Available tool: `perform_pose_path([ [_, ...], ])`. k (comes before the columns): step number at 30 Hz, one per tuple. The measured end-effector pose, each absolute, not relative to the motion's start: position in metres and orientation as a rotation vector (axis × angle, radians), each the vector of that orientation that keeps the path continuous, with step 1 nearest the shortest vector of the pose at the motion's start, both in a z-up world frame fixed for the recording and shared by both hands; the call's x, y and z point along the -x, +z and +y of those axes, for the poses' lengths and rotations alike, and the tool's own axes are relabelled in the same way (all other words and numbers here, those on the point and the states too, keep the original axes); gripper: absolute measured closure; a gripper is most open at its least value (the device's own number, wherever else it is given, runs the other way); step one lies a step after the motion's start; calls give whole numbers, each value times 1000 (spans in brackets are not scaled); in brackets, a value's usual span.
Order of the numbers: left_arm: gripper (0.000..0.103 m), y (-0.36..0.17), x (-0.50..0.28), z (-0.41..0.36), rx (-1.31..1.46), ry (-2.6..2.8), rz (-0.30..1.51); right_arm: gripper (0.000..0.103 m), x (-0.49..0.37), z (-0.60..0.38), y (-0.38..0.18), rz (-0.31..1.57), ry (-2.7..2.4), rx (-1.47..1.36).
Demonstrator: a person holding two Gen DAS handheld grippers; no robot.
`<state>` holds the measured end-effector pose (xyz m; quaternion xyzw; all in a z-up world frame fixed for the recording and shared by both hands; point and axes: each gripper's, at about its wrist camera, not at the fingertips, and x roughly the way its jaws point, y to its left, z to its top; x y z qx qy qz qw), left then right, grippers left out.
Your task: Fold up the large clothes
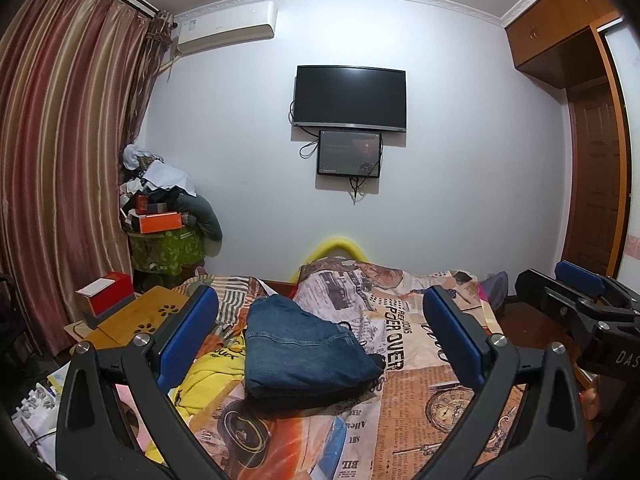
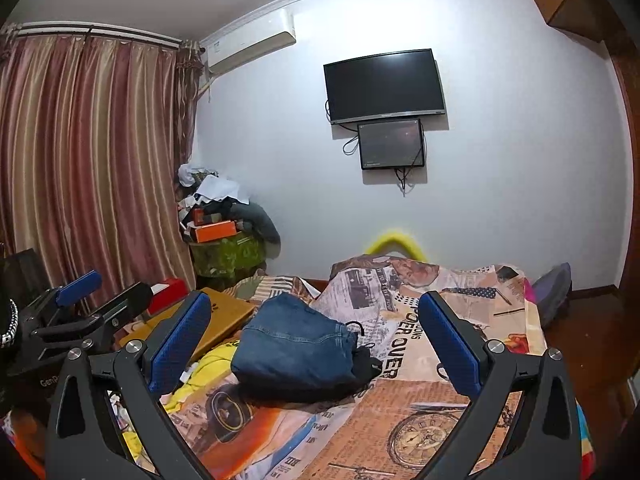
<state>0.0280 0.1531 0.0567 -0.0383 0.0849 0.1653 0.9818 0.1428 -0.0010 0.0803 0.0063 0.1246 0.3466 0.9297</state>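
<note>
Left wrist, jeans (image 1: 304,348) between spread fingers (image 1: 188,336)

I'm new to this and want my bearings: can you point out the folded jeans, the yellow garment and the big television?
folded jeans (image 1: 304,344): left wrist view, middle of the top denim layer.
yellow garment (image 1: 212,376): left wrist view, crumpled part left of the jeans.
television (image 2: 384,84): right wrist view, centre of the dark screen.

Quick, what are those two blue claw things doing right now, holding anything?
Left gripper: jaws wide open, holding nothing, above the folded jeans.
Right gripper: jaws wide open, holding nothing either.
</note>
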Motion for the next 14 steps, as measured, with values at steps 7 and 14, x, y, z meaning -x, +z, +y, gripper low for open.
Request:
perform_pose_path([
  [7, 0, 57, -28, 154, 77, 329, 174, 0, -143, -1, 80, 254, 705, -13],
  [14, 0, 57, -28, 154, 73, 325, 175, 0, -144, -1, 79, 264, 700, -19],
])
